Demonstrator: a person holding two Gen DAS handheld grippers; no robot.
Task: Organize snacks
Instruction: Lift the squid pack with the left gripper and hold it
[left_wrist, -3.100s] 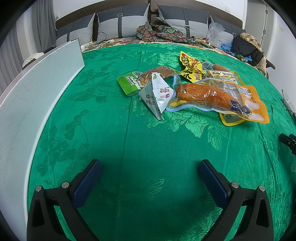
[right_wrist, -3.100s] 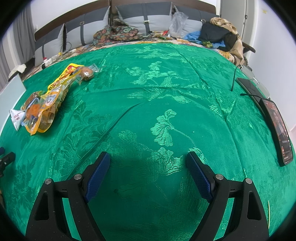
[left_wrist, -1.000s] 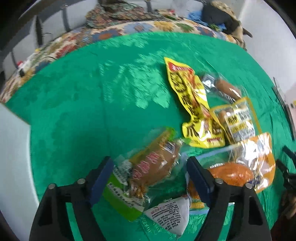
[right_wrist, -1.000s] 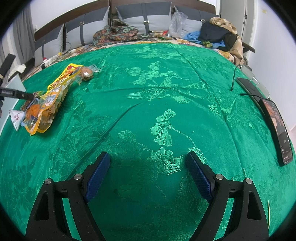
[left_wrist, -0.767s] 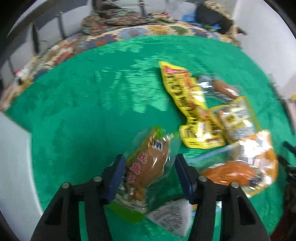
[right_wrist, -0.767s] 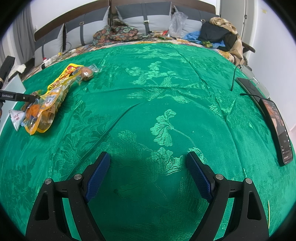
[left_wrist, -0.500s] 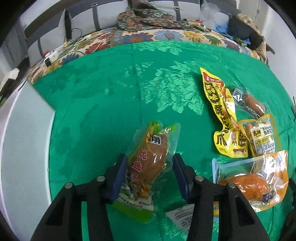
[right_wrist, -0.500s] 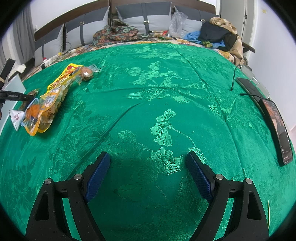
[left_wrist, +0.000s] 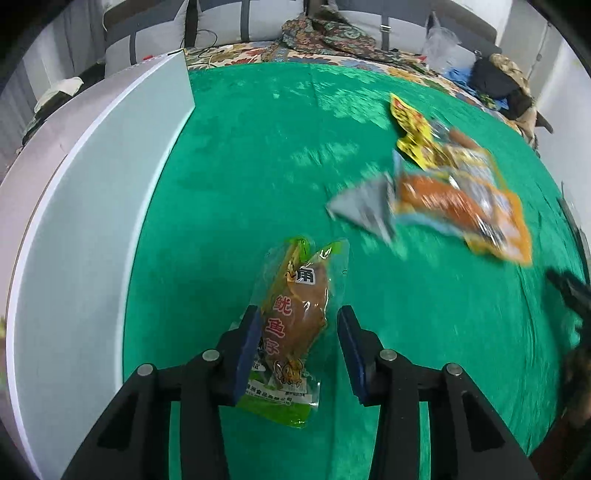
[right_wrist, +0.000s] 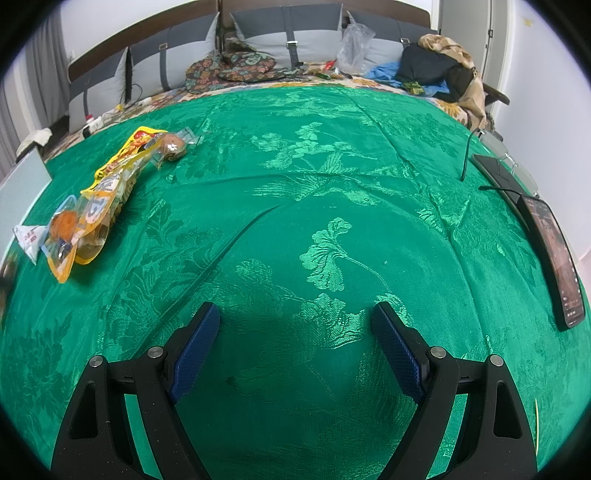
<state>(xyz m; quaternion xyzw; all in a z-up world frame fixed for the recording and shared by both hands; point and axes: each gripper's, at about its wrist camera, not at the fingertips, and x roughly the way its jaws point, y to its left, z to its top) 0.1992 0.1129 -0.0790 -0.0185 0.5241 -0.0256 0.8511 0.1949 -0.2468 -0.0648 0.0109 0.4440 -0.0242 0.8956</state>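
Since ~1 s ago the left tongs (left_wrist: 300, 339) have gone from straddling the squid pack (left_wrist: 297, 321) in the pile, wide open, to clamping it and carrying it off: pack is now lifted clear of the green bed cover (left_wrist: 258, 155) and swung toward the white box (left_wrist: 85, 229) on the left, w/ the pile (left_wrist: 454, 192) left behind, well apart on the right and motion-blurred. So pick no. 1 looks done; prob. next is the drop at or in the box, tho the box's opening isn't visible from here, can't tell which face is open. Right tongs (right_wrist: 295, 350) haven't moved over the whole stretch: spread wide, holding nothing, low over bare cover, pile (right_wrist: 92, 199) far off to their left. Pack itself: clear film pouch, brown dried-fish piece inside, red characters down the front, green printed band at the bottom end w/ a white label. It's gripped at the sides near the lower half, top end pointing away and free, film crinkly. Limp and slippery by the look, so may sag or slide if grip eases.
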